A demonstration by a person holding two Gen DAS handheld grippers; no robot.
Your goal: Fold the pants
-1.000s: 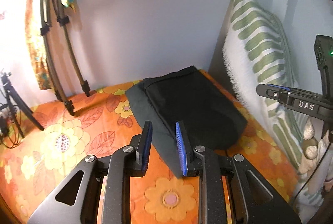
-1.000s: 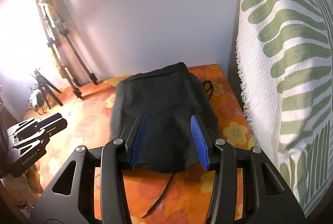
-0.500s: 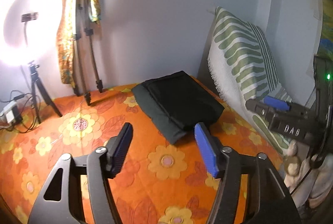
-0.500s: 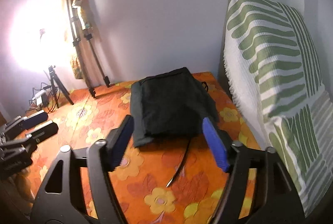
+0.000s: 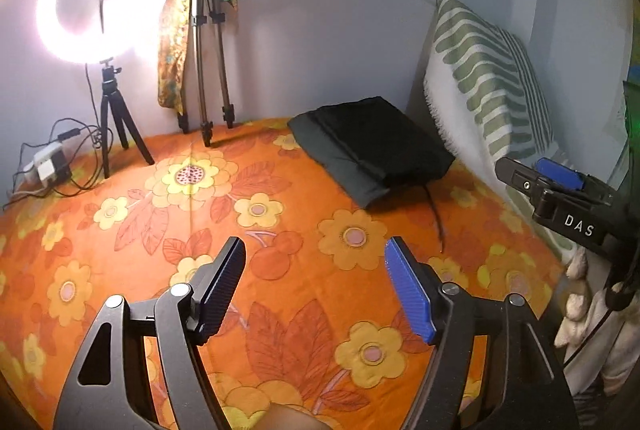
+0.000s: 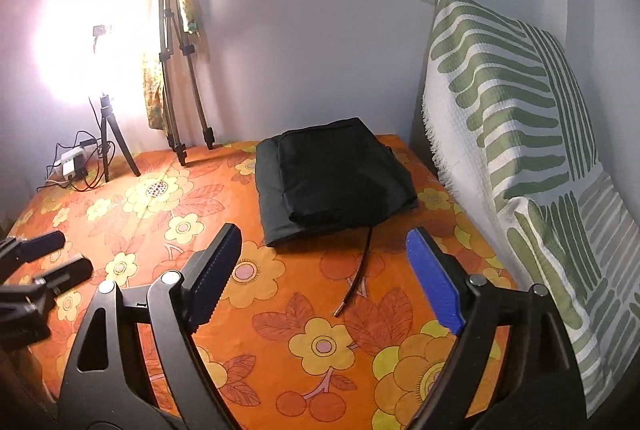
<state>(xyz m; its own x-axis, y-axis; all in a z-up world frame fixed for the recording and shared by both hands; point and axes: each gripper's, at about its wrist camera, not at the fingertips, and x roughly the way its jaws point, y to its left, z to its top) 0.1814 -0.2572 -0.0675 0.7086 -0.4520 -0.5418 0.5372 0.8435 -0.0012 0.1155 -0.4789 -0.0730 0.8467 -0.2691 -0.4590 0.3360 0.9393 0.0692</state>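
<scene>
The black pants lie folded into a compact rectangle at the far right of the orange flowered bed sheet, beside the striped pillow. A black drawstring trails out from the near edge of the pants. My left gripper hovers well back from the pants, its jaws opening, with nothing between them. My right gripper is likewise back from the pants, jaws opening and empty. The right gripper shows at the right edge of the left wrist view, the left gripper at the left edge of the right wrist view.
A green-striped white pillow leans against the wall on the right. A lit ring light on a small tripod and a folded tripod with a cloth stand at the back left, with a charger and cables.
Both grippers pulled back from the folded pants, which now lie farther away. Their jaws widened from nearly closed to wide apart. The pants stayed in place.
</scene>
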